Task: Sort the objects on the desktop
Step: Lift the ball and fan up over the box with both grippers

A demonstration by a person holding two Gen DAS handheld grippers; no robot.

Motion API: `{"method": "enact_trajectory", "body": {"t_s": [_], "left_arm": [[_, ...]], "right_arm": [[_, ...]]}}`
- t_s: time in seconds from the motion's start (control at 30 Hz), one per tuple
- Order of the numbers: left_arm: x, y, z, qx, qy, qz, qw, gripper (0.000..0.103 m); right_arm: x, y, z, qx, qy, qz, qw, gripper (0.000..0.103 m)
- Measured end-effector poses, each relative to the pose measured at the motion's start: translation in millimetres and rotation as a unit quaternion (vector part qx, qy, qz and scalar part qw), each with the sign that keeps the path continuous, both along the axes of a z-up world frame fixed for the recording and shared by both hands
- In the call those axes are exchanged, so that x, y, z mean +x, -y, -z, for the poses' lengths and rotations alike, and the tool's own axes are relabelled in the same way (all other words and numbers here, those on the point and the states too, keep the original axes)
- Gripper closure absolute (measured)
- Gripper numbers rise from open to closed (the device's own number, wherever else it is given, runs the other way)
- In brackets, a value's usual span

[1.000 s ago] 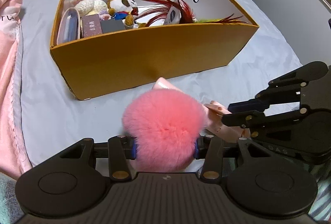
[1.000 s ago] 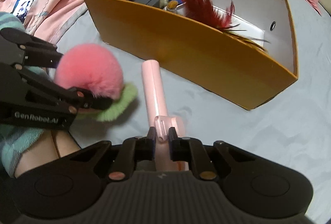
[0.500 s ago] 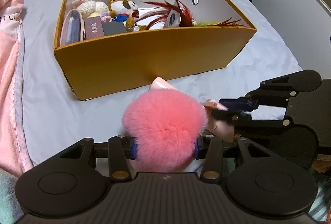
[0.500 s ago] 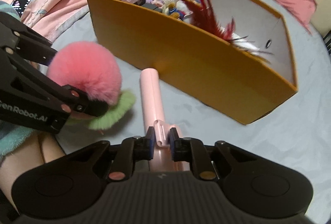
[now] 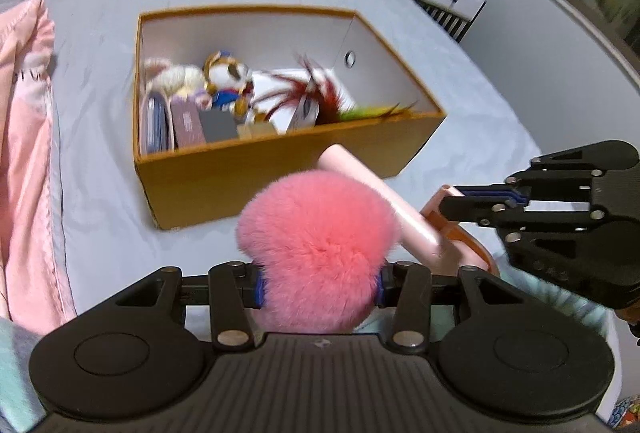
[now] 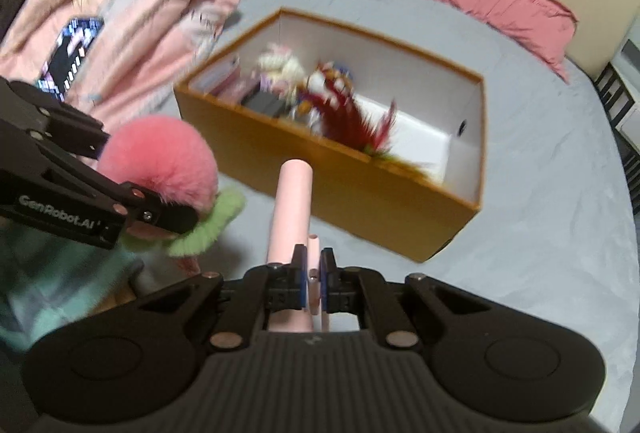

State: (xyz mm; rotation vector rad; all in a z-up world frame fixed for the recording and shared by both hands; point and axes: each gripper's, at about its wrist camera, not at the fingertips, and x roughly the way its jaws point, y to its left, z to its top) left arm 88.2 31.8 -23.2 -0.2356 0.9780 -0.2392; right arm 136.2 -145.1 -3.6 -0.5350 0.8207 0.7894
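**Both claws loaded, box ahead**

Your left gripper (image 5: 318, 283) is clamped on one pink pompom (image 5: 318, 241), squeezed low so the fluff bulges above the pads; a green frill (image 6: 212, 229) hangs beneath it. Your right gripper (image 6: 314, 283) pinches narrow on a tab of one pink tube-shaped gadget (image 6: 292, 209), barrel pointing forward, likely to slide it in lengthwise. Both items hang above the grey bedsheet (image 5: 100, 113), short of the one orange box (image 5: 280, 169), which holds two plush toys (image 5: 200, 77), some feathers (image 6: 352, 121) and a few flat cases.
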Motion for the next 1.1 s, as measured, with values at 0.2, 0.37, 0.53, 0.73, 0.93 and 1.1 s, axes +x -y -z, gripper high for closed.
{"method": "enact_trajectory", "body": {"t_s": [0.2,0.37,0.53,0.73,0.93,1.1], "left_arm": [[18,-11,-41,-0.004,0.045,0.002,0.999,0.051],[59,-17,-68,0.009,0.079,-0.005,0.9969,0.051],[117,-17,-72,0.039,0.096,-0.01,0.9946,0.051],[185,-8,-29,0.045,0.054,0.008,0.9975,0.051],[223,6,27,0.067,0.007,0.034,0.9972,0.051],[238,7,58,0.068,-0.023,0.05,0.9961,0.051]], "right_arm": [[7,11,-59,0.048,0.028,0.014,0.998,0.097],[36,-3,-89,0.062,0.069,0.028,0.995,0.097],[91,-30,-85,0.071,0.057,0.054,0.994,0.097],[155,-58,-43,0.027,0.028,0.082,0.996,0.097],[194,-78,7,-0.03,-0.006,0.089,0.996,0.097],[203,-88,35,-0.069,-0.007,0.091,0.993,0.097]]}}
